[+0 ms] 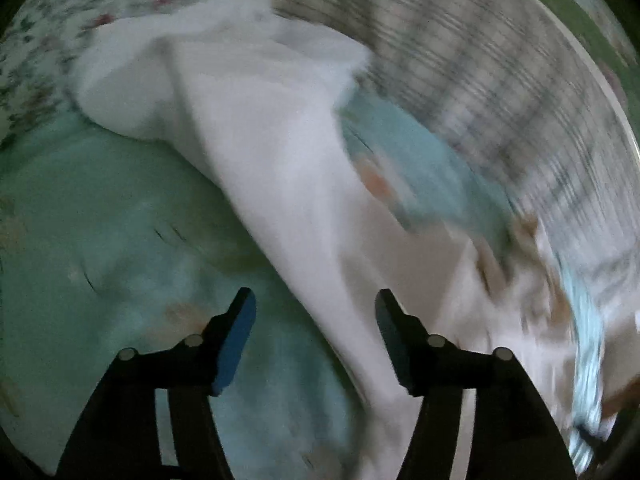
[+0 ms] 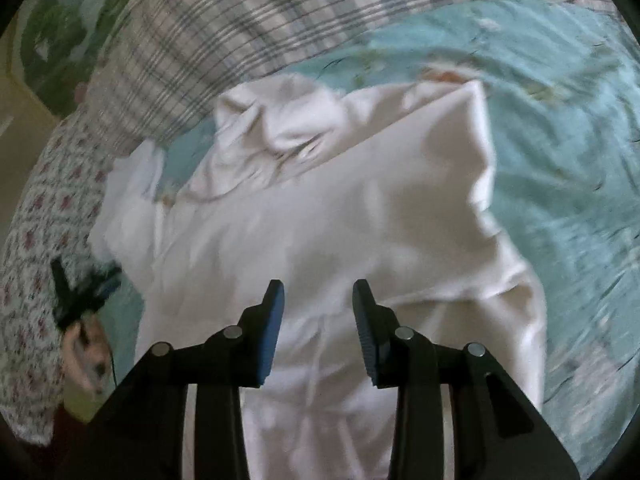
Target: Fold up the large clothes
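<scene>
One white garment (image 2: 328, 216) lies spread across a teal bedspread (image 2: 568, 168), and it is the only piece of clothing being worked on. From the right wrist view its body fills the middle of the bed, with one broad panel folded over so that a straight diagonal edge runs from lower left up to a raised corner, and a crumpled bunch of the same cloth sits just beyond that edge. Two grippers are in play. The right gripper (image 2: 318, 300) hovers over the near part of the garment with its two blue-padded fingers parted and nothing between them. The left gripper (image 1: 316, 304) is likewise spread wide, its two fingers apart, with a long band of the white garment (image 1: 264, 152) passing under the gap rather than pinched in it; that view is heavily motion-blurred, so finer detail is lost. In the right wrist view the left gripper (image 2: 86, 292) shows again at the far left, small and dark, held in the person's hand (image 2: 82, 352) just beside the garment's edge; its jaw state cannot be read from there. One plaid blanket (image 2: 224, 40) lies bunched along the far side of the bed, touching the garment's upper end. One floral-print fabric (image 2: 40, 240) with red blossoms runs down the left margin, and whether it is a sleeve or bedding cannot be told.
</scene>
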Demonstrator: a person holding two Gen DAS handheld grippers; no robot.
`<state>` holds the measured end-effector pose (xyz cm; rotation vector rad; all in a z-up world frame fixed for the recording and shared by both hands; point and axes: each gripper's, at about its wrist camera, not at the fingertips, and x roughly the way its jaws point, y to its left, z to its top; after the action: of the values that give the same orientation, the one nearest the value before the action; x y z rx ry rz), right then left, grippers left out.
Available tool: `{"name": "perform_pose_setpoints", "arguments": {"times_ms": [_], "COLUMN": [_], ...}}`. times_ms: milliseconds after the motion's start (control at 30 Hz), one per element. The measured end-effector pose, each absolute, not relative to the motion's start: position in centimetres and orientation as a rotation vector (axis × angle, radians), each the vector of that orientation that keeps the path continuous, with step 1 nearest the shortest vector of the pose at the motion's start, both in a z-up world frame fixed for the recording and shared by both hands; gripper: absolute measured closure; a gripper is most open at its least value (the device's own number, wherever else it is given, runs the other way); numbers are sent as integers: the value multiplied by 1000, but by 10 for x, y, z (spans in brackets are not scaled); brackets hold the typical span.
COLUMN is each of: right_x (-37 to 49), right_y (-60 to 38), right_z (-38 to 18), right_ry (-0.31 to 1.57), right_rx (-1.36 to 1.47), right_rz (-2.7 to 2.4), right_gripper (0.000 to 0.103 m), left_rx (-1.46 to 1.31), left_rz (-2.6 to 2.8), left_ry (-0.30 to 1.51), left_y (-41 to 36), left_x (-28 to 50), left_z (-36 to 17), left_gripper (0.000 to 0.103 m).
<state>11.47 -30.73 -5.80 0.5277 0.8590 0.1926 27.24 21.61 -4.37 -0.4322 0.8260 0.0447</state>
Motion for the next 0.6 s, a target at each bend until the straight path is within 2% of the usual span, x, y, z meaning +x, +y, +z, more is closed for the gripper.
{"name": "perform_pose_setpoints", "arguments": {"times_ms": [133, 233, 267, 333, 367, 400, 600], "right_x": [121, 126, 126, 129, 129, 129, 125], "right_y": [-288, -282, -281, -277, -277, -276, -279], "right_z": [-67, -72, -72, -73, -73, -73, -67], "right_ry": [902, 916, 917, 922, 924, 923, 904], "right_rx": [509, 523, 522, 518, 517, 518, 539], "right_rz": [219, 228, 230, 237, 240, 242, 243], "right_gripper": [66, 66, 66, 66, 66, 66, 66], "left_rx": [-532, -522, -519, -520, -526, -528, -412], "left_rz": [59, 78, 79, 47, 18, -7, -112], "left_ry": [781, 824, 830, 827, 823, 801, 644], "left_y": [258, 266, 267, 266, 265, 261, 209], "left_x": [312, 339, 346, 349, 350, 347, 319], "left_z": [-35, -44, -48, -51, -50, -46, -7], "left_gripper": [36, 36, 40, 72, 94, 98, 101]}}
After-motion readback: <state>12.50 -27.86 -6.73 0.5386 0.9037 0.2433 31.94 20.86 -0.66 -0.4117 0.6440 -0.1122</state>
